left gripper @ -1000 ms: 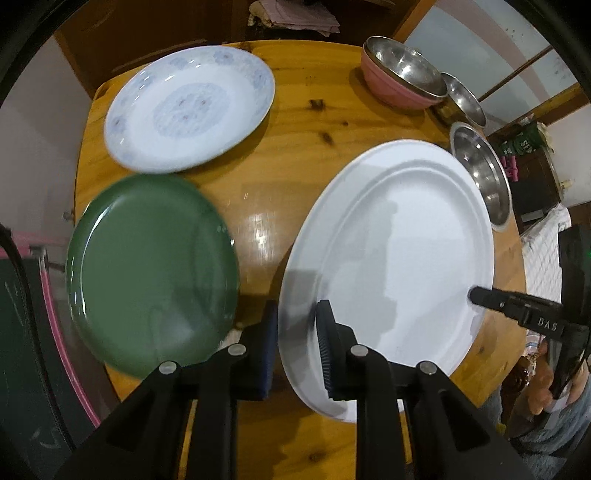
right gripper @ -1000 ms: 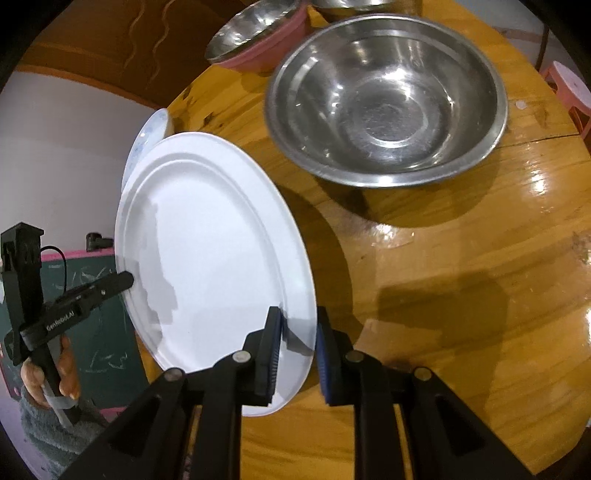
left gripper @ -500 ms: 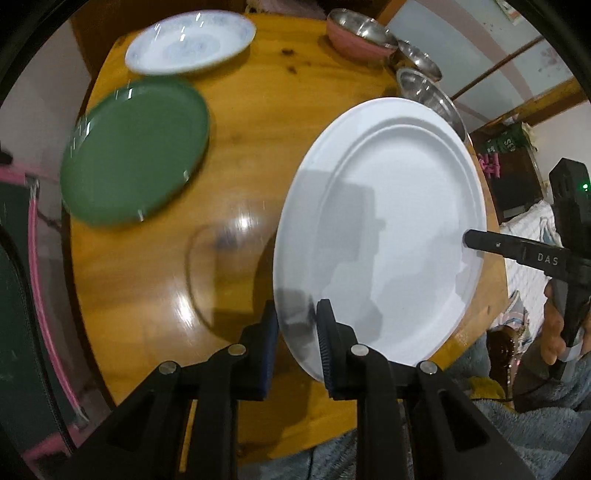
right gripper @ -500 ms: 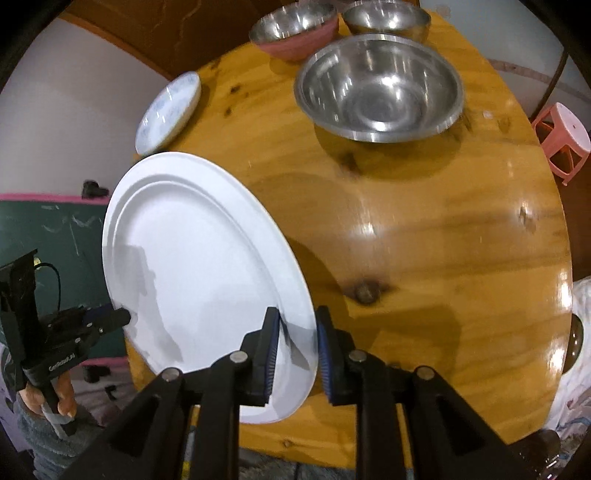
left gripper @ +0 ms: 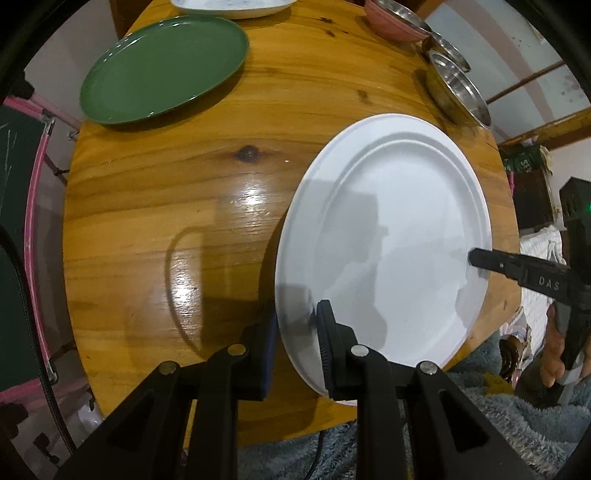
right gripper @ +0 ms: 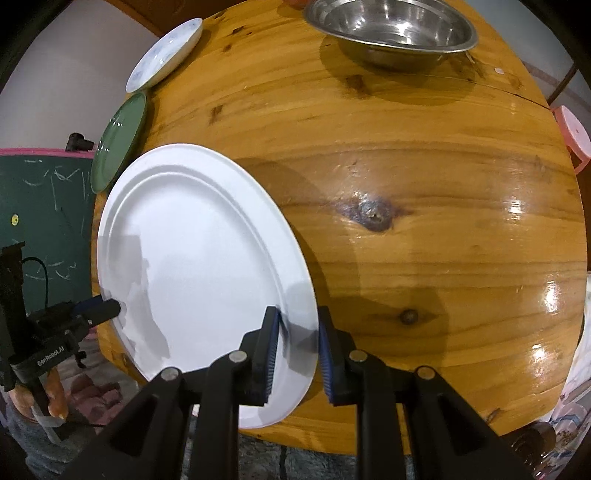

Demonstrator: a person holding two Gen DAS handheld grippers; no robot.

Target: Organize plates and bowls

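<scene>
A large white plate [left gripper: 391, 236] hangs above the round wooden table [left gripper: 177, 192], held at opposite rims. My left gripper [left gripper: 295, 354] is shut on its near rim. My right gripper [right gripper: 295, 354] is shut on the opposite rim of the white plate [right gripper: 199, 266]. Each gripper's tip shows in the other's view at the plate's edge, the right gripper [left gripper: 476, 260] and the left gripper [right gripper: 107, 308]. A green plate [left gripper: 162, 66] and a blue-patterned white plate [left gripper: 229, 5] lie at the far left. Steel bowls [left gripper: 458, 88] and a pink bowl [left gripper: 395, 22] stand at the far right.
A big steel bowl [right gripper: 391, 26] stands at the table's far side in the right wrist view. The green plate [right gripper: 118, 140] and the patterned plate [right gripper: 166, 55] sit by the table's left edge. A green chalkboard [right gripper: 40, 210] and a pink stool [right gripper: 572, 133] stand beside the table.
Both grippers have carried the white plate up and back toward the table's near edge. The bowls and other plates now look farther away.
</scene>
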